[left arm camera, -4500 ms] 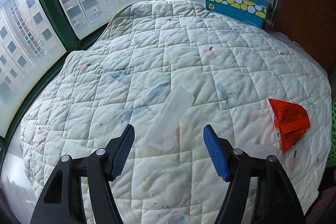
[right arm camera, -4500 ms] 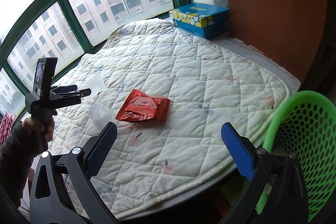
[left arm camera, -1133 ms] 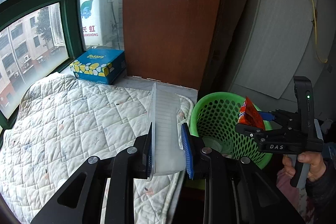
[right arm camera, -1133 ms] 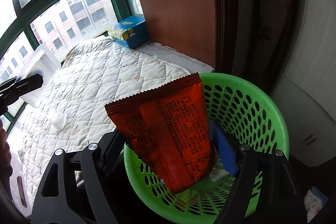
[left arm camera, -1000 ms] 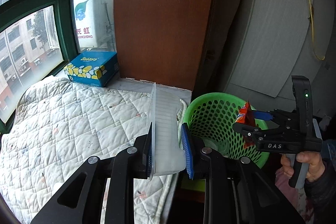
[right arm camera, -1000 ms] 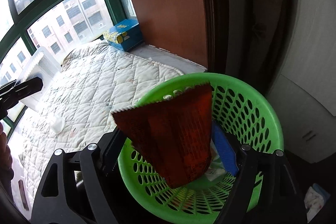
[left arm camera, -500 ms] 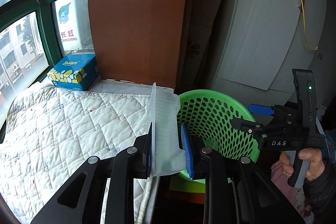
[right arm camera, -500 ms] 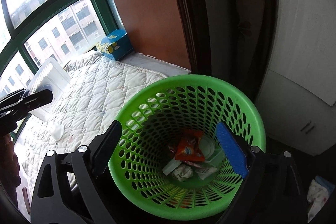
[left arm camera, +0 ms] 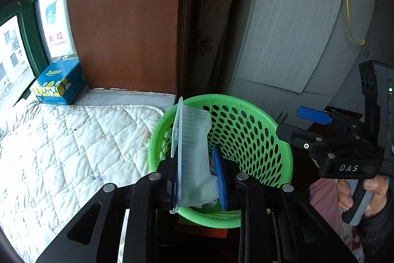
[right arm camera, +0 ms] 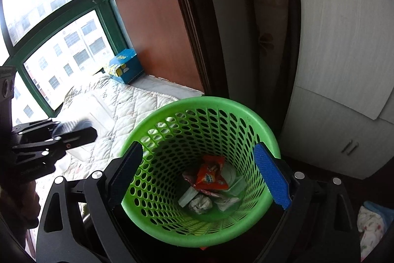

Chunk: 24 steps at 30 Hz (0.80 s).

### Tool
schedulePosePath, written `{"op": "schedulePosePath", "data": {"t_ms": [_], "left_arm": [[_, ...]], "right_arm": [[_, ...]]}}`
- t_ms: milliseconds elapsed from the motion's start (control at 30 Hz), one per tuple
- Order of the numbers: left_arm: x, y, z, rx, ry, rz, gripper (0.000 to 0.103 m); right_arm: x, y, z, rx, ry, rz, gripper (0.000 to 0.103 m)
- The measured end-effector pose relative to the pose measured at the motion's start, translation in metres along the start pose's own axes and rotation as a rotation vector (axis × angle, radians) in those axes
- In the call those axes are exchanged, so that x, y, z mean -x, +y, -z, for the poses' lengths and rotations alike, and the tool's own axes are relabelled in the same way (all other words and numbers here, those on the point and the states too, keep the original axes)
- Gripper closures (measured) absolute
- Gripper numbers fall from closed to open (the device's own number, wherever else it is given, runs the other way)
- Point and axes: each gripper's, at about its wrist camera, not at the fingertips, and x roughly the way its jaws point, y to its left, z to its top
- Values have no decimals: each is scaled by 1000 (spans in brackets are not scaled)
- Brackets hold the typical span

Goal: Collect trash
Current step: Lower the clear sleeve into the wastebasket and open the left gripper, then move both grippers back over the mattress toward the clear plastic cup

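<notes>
Left wrist view: "DAS" printed on black right gripper (left arm camera: 305,126), jaws wide apart, nothing between them, just right of round green perforated plastic basket (left arm camera: 248,130). Window sticker reads roughly "CHANGHONG" above blue-and-yellow patterned cardboard box (left arm camera: 59,83), whose own print is too small to read, well left of basket. Left gripper (left arm camera: 197,173) clamps clear ribbed plastic tray (left arm camera: 190,152) upright over basket's near rim. White quilted mattress pad (left arm camera: 73,139) touches basket's left side. Orange snack wrapper (right arm camera: 209,175) lies at basket bottom among white scraps.
</notes>
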Motion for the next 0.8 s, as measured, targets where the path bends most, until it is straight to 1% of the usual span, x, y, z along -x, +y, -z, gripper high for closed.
{"op": "schedulePosePath", "data": {"t_ms": [133,167,200,233,267,300,400,600,800], "left_arm": [[-12,-9,-1,-2,17,20,79],[-16,-11,-2,-4,18,20,77],[-18,-13,-2,-1,23,24,67],[-20,-14,-2,0,21,27,60],[-21,-17,-2,-6,17,30,60],[-22,-19,-2,-10,15,28,58],[-21,-21,0,-3,9,31,47],[-13,-8,7,51,-6,8,47],[6,21,26,122,-23,-66,47]], "right_arm": [[2,-5,0,-16,-8,1,12],[2,-4,1,-19,-9,2,12],[2,-5,1,-23,-11,1,12],[3,-5,1,-28,-13,1,12],[3,-6,1,-31,-14,1,12],[3,-6,2,-35,-13,-1,12],[3,-8,3,-41,-8,-3,12],[4,-2,3,-29,-9,-21,12],[2,12,2,-8,-7,-44,12]]}}
